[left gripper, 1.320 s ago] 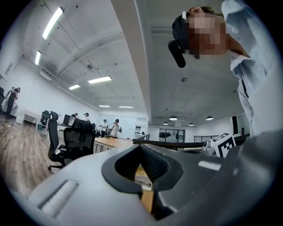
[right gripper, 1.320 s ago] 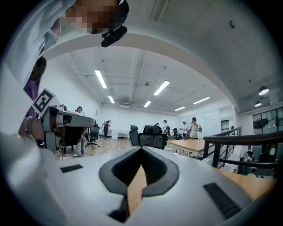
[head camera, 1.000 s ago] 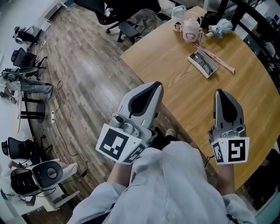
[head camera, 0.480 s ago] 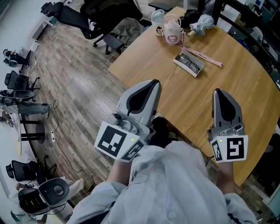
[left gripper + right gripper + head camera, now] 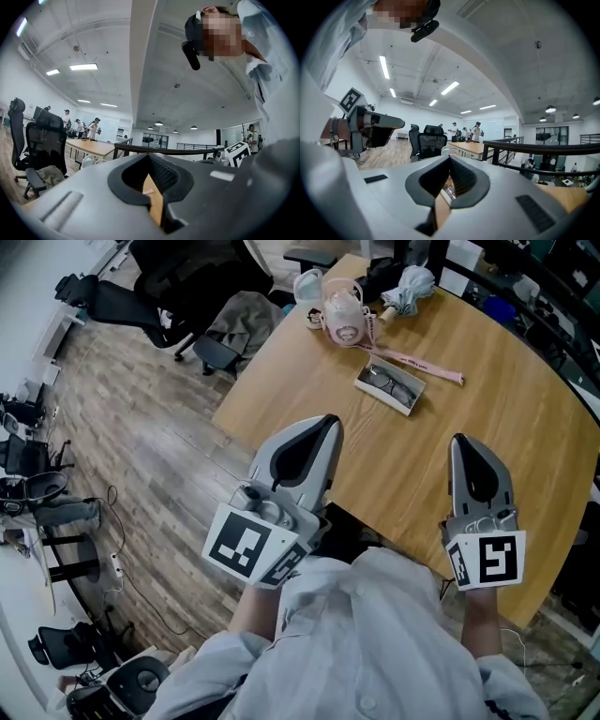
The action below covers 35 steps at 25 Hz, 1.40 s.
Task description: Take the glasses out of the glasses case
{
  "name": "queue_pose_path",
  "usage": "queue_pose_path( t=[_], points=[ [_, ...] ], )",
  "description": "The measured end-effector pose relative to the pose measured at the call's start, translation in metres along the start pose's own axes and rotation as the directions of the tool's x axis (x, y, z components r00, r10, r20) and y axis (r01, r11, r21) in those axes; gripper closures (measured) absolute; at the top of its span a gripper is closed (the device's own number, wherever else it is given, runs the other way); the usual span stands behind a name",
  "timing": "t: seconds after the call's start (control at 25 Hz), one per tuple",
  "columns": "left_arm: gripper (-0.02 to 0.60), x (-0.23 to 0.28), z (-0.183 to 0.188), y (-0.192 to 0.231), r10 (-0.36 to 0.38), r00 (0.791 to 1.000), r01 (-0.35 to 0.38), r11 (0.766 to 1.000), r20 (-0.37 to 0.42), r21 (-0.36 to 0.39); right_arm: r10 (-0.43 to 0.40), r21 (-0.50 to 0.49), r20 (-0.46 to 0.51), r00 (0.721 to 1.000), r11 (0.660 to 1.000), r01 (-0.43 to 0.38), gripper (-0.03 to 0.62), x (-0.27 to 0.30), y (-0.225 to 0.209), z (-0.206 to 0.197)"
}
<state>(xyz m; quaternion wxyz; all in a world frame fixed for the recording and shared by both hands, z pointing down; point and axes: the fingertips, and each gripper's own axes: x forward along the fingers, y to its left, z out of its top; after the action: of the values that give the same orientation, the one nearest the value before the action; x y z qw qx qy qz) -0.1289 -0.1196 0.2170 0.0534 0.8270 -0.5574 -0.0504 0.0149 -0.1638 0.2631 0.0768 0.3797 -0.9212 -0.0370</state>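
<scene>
An open white glasses case lies on the far part of the round wooden table, with dark-framed glasses inside it. Both grippers hover near the table's front edge, well short of the case. My left gripper points at the table edge with its jaws together and nothing in them. My right gripper is over the table, also shut and empty. The left gripper view and the right gripper view show the jaw tips meeting, with only slivers of table behind.
A pink mug, a white cup, a folded umbrella and a pink strap lie beyond the case. Office chairs stand on the wooden floor at the left. The table ends just right of my left gripper.
The head view has shifted: the table and the case now sit lower and further left in the picture. Both grippers stay shut and keep nearly the same places.
</scene>
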Motion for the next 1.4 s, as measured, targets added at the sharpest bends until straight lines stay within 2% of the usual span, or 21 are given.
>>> queue_pose_path(
  t=[0.52, 0.84, 1.08, 1.4],
  points=[
    [0.578, 0.051, -0.013, 0.059, -0.110, 0.991, 0.107, 0.993, -0.076, -0.043, -0.071, 0.003, -0.101, 0.992, 0.997, 0.071, 0.592, 0.068, -0.010, -0.015],
    [0.578, 0.082, -0.031, 0.096, -0.174, 0.979, 0.166, 0.983, -0.107, -0.082, -0.087, 0.000, -0.196, 0.977, 0.996, 0.089, 0.592, 0.114, -0.018, -0.052],
    [0.578, 0.089, -0.037, 0.103, -0.210, 0.970, 0.198, 0.974, -0.120, -0.108, -0.070, -0.039, -0.272, 0.960, 0.997, 0.062, 0.592, 0.130, -0.016, -0.068],
    [0.578, 0.106, -0.049, 0.122, -0.257, 0.957, 0.239, 0.961, -0.135, -0.136, -0.017, -0.089, -0.400, 0.916, 0.996, -0.021, 0.589, 0.168, -0.009, -0.109]
  ],
)
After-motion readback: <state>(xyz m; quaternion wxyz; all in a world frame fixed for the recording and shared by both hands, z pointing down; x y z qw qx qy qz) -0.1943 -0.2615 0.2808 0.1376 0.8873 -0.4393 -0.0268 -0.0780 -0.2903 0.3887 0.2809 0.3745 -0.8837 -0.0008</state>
